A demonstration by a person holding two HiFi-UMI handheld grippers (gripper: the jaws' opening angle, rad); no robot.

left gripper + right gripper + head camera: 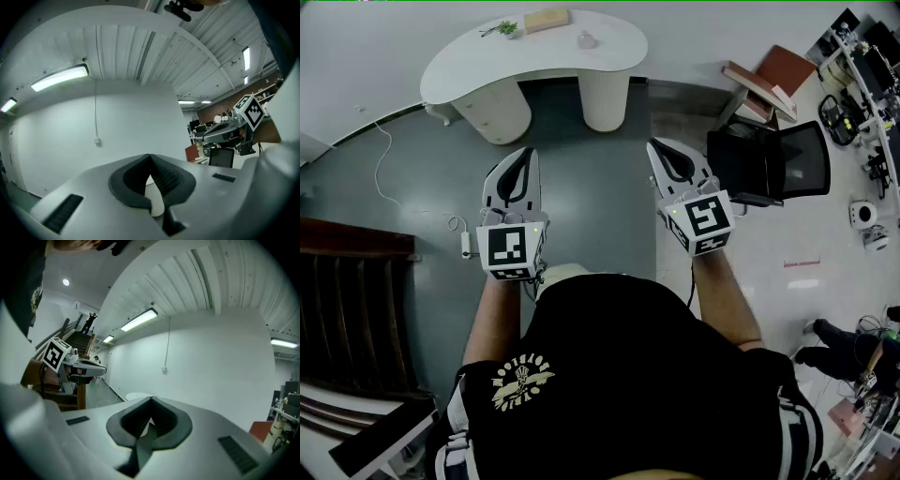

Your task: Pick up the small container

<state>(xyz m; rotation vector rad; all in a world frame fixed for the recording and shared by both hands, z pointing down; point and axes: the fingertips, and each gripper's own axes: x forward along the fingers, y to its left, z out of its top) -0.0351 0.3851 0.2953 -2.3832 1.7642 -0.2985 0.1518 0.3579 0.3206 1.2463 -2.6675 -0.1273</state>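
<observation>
The small container [587, 39], a pale pinkish translucent pot, stands on the white curved table [478, 66] at the far end of the head view. Both grippers are held in the air well short of the table, over the grey floor. My left gripper [525, 156] is shut with nothing between its jaws, and its own view [150, 155] shows the tips meeting. My right gripper [660, 146] is also shut and empty, its tips touching in its own view [151, 400]. Each gripper shows in the other's view: the right gripper [234, 129] and the left gripper [75, 364].
On the table also lie a green sprig [504, 29] and a tan block [547, 20]. A black office chair [773, 164] stands to the right, with reddish boards [773, 75] behind it. Dark wooden furniture [347, 281] fills the left. A power strip with its cable [467, 244] lies on the floor.
</observation>
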